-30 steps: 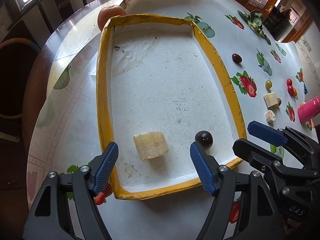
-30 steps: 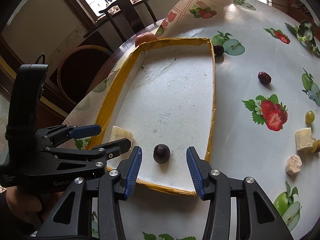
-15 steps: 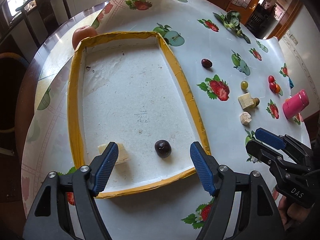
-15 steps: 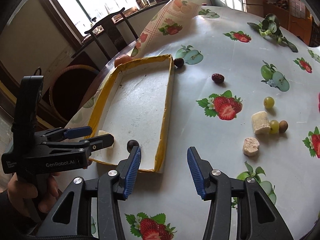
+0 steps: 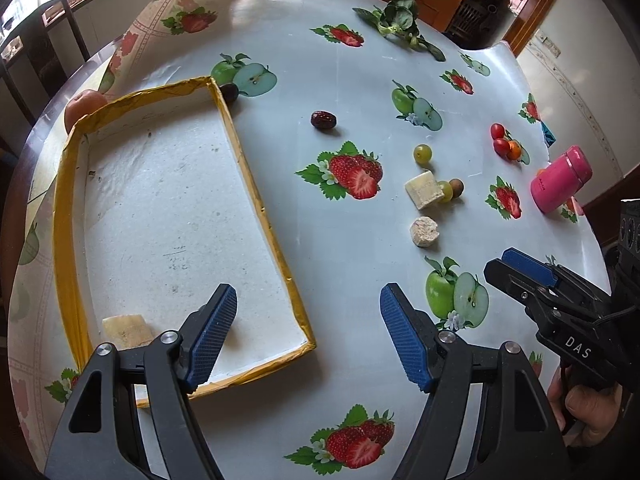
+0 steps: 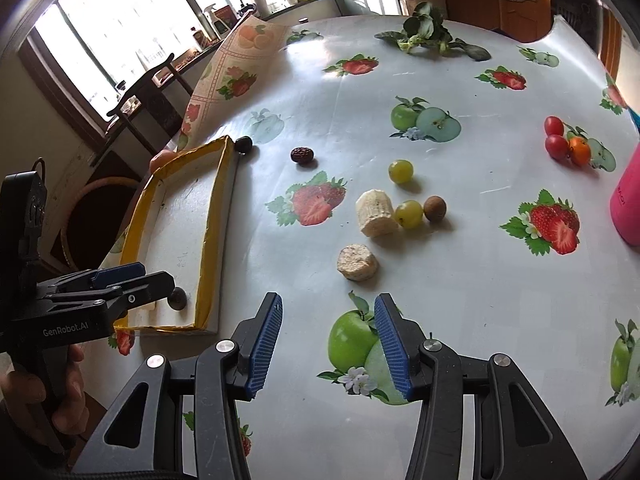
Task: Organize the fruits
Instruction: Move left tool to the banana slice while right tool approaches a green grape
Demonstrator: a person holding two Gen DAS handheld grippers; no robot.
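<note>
The table (image 5: 360,240) wears a pale cloth printed with red strawberries and green apples. The tray (image 5: 256,184) has a yellow rim and a white floor. 2 green grapes (image 6: 401,171), 2 red cherry tomatoes (image 6: 554,126) and an orange one (image 6: 580,151) lie near a pink bottle (image 5: 562,180). Both tongs have black arms with blue ribbed pads (image 6: 390,344).

"GenRobot.AI" marks the left gripper (image 6: 132,280) (white lettering); "DAS" marks the right gripper (image 5: 520,270).
</note>
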